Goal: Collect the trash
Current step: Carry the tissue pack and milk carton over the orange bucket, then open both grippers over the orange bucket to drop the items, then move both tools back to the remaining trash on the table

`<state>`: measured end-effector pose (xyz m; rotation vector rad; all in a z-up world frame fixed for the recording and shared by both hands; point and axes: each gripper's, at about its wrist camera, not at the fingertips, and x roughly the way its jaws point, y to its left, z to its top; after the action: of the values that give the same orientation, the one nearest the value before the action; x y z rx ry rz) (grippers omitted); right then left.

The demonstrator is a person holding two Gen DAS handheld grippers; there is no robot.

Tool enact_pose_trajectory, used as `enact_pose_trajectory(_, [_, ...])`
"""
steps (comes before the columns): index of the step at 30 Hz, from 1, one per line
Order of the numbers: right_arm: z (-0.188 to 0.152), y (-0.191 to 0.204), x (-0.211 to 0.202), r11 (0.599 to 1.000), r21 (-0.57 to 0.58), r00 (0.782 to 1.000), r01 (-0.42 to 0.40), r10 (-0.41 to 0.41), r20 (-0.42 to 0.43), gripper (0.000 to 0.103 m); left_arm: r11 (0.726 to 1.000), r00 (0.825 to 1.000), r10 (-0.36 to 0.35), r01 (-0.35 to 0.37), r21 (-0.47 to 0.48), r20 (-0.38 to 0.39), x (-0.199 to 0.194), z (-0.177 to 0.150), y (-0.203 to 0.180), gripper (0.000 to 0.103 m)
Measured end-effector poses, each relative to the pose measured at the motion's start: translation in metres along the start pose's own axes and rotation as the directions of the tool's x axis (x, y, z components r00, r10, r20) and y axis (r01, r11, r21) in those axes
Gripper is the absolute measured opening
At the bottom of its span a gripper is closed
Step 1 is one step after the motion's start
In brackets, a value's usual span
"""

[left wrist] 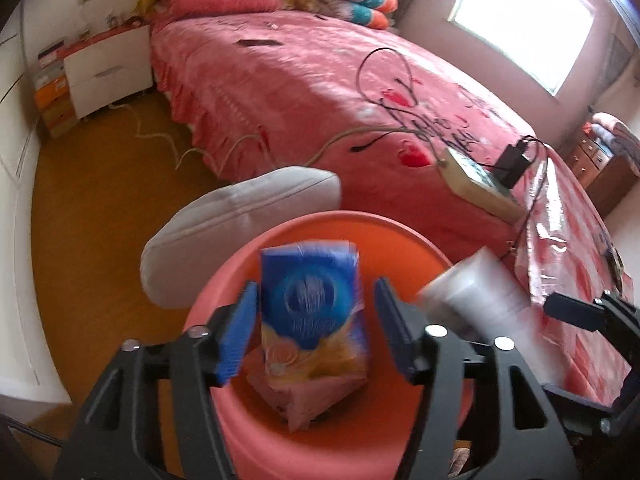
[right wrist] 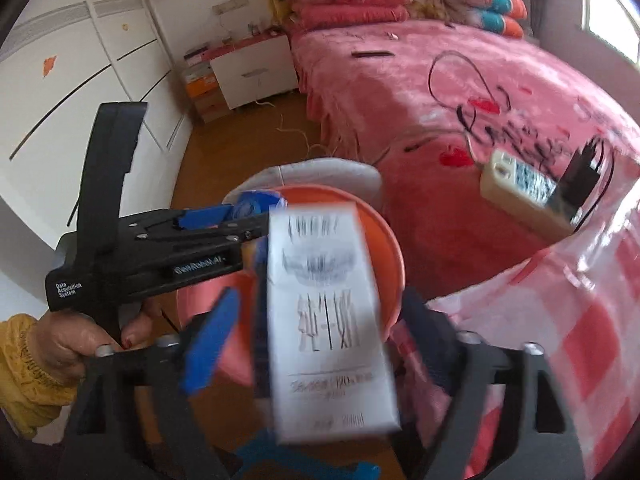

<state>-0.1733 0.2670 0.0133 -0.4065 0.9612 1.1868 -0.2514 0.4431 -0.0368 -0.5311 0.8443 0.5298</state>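
An orange-red round bin (left wrist: pixel 404 240) stands on the floor below both grippers. My left gripper (left wrist: pixel 314 284) is open over it. A blue and yellow box (left wrist: pixel 312 300) is blurred between the pads, with a gap on each side. Pink wrappers (left wrist: pixel 304 404) lie at the bin's bottom. In the right wrist view the bin's rim (right wrist: pixel 386 240) shows again. My right gripper (right wrist: pixel 320 294) is open around a blurred white carton (right wrist: pixel 328 320) that touches neither pad. The same white carton (left wrist: pixel 472 292) shows at the right of the left wrist view. A hand in a yellow sleeve (right wrist: pixel 24 364) holds the left gripper (right wrist: pixel 240 216).
A bed with a pink cover (left wrist: pixel 300 92) fills the back. On it lie a power strip (left wrist: pixel 476 184), a black charger (left wrist: pixel 516 160) and cables. A white cushion (left wrist: pixel 240 220) lies beside the bin. A checked plastic cloth (right wrist: pixel 560 320) is at the right, a white nightstand (left wrist: pixel 108 72) far left.
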Motion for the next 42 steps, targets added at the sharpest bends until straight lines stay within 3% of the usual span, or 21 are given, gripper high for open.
enact_pose_trajectory(3, [-0.009, -0.005, -0.009, 0.999, 0.042, 1.000, -0.027, 0.026, 0.018, 0.086, 1.000, 1.000, 0.022, -0.022, -0.012, 0.002, 0.000, -0.001, 0.006, 0.075])
enact_pose_trajectory(11, [-0.026, -0.038, -0.046, 0.988, 0.153, 0.994, -0.017, 0.000, 0.111, 0.088, 1.000, 1.000, 0.018, -0.018, 0.004, 0.004, -0.004, 0.001, -0.004, 0.077])
enact_pose_trajectory(20, [-0.070, -0.068, -0.081, 0.967, 0.249, 0.988, 0.054, -0.087, 0.125, 0.089, 0.993, 0.999, -0.038, 0.036, 0.116, 0.009, -0.018, -0.001, -0.043, 0.078])
enact_pose_trajectory(25, [-0.100, -0.070, -0.109, 0.959, 0.246, 0.979, 0.143, -0.174, 0.108, 0.089, 0.977, 0.997, -0.072, 0.070, 0.201, 0.001, -0.025, -0.004, -0.074, 0.078])
enact_pose_trajectory(30, [-0.134, -0.076, -0.139, 0.935, 0.227, 0.954, 0.274, -0.293, 0.054, 0.089, 0.952, 0.992, -0.125, 0.121, 0.282, -0.005, -0.038, -0.003, -0.108, 0.078])
enact_pose_trajectory(34, [-0.162, -0.094, -0.160, 0.902, 0.279, 0.939, 0.329, -0.344, 0.005, 0.089, 0.931, 0.986, -0.167, 0.160, 0.329, -0.008, -0.047, -0.001, -0.134, 0.078])
enact_pose_trajectory(37, [-0.181, -0.110, -0.180, 0.872, 0.331, 0.926, 0.361, -0.376, -0.017, 0.089, 0.904, 0.980, -0.197, 0.186, 0.384, -0.010, -0.057, 0.001, -0.159, 0.078])
enact_pose_trajectory(42, [-0.201, -0.141, -0.216, 0.821, 0.428, 0.911, 0.377, -0.413, -0.010, 0.089, 0.834, 0.961, -0.277, 0.243, 0.495, -0.006, -0.078, 0.005, -0.211, 0.078])
